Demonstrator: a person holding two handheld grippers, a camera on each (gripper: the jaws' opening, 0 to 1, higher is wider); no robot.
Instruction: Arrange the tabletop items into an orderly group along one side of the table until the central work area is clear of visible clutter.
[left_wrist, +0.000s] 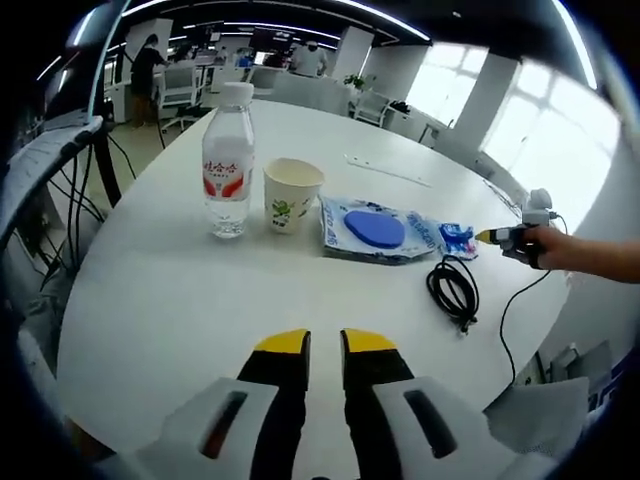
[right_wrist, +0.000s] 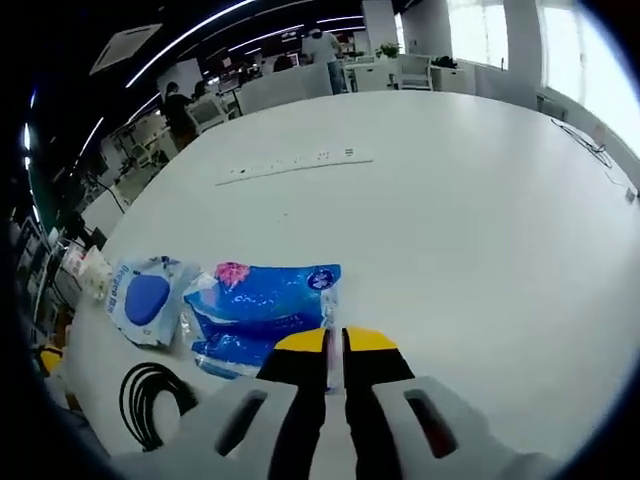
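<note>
A clear water bottle (left_wrist: 228, 165) with a red label stands upright beside a paper cup (left_wrist: 291, 195). To their right lies a clear pouch holding a round blue pad (left_wrist: 375, 230) (right_wrist: 148, 295), then a small blue packet (left_wrist: 458, 238) (right_wrist: 265, 315). A coiled black cable (left_wrist: 453, 290) (right_wrist: 150, 400) lies in front of the packet. My right gripper (right_wrist: 335, 345) (left_wrist: 492, 237), held by a hand, is shut on the blue packet's edge. My left gripper (left_wrist: 325, 345) hovers over bare table short of the cup, its jaws nearly together with nothing between them.
A long white power strip (left_wrist: 385, 168) (right_wrist: 295, 165) lies farther back on the round white table (left_wrist: 180, 300). Cables hang off the table's left edge (left_wrist: 75, 200). Desks, chairs and people stand in the office behind.
</note>
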